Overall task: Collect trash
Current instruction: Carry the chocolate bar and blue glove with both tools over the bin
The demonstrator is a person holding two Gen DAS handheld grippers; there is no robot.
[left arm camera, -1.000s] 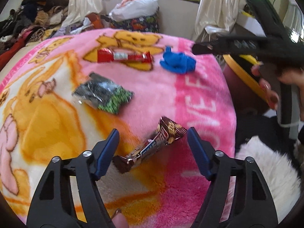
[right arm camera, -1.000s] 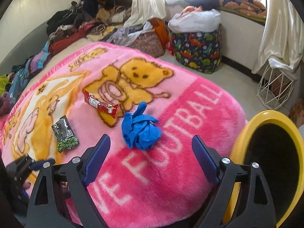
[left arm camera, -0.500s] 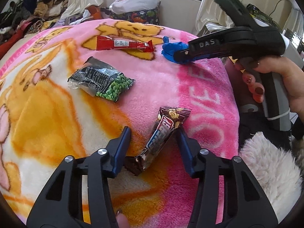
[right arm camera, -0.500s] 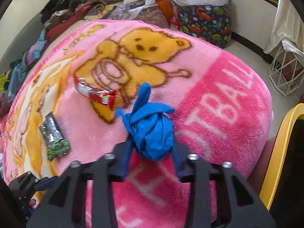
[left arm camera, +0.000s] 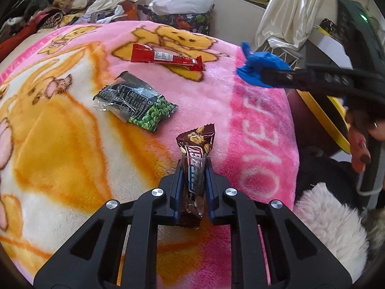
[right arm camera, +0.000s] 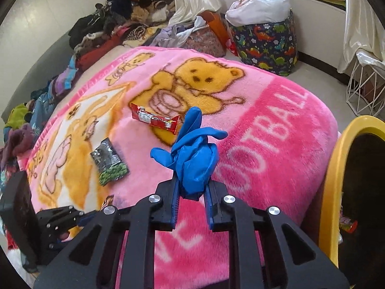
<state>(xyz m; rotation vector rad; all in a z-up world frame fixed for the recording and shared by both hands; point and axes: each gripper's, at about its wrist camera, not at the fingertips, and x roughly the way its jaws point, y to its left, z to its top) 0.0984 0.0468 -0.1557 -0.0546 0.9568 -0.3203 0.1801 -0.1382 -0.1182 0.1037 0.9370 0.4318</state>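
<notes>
My left gripper (left arm camera: 193, 166) is shut on a brown chocolate bar wrapper (left arm camera: 196, 149) and holds it just above the pink blanket (left arm camera: 216, 91). My right gripper (right arm camera: 191, 183) is shut on a crumpled blue glove (right arm camera: 192, 154), lifted off the blanket; the glove also shows in the left wrist view (left arm camera: 261, 65). A red candy wrapper (left arm camera: 166, 57) and a black-and-green pea snack bag (left arm camera: 137, 103) lie flat on the blanket; both also show in the right wrist view, the wrapper (right arm camera: 155, 119) and the bag (right arm camera: 108, 162).
A yellow-rimmed bin (right arm camera: 334, 175) with a dark inside stands at the bed's right edge. A dinosaur-print basket (right arm camera: 264, 38), a white wire stand (right arm camera: 365, 89) and piled clothes (right arm camera: 115, 24) lie beyond the bed. White fur (left arm camera: 332, 219) is at lower right.
Both grippers went from open to shut: the left closed on the chocolate bar wrapper, the right closed on the blue glove and lifted it off the blanket toward the bin side.
</notes>
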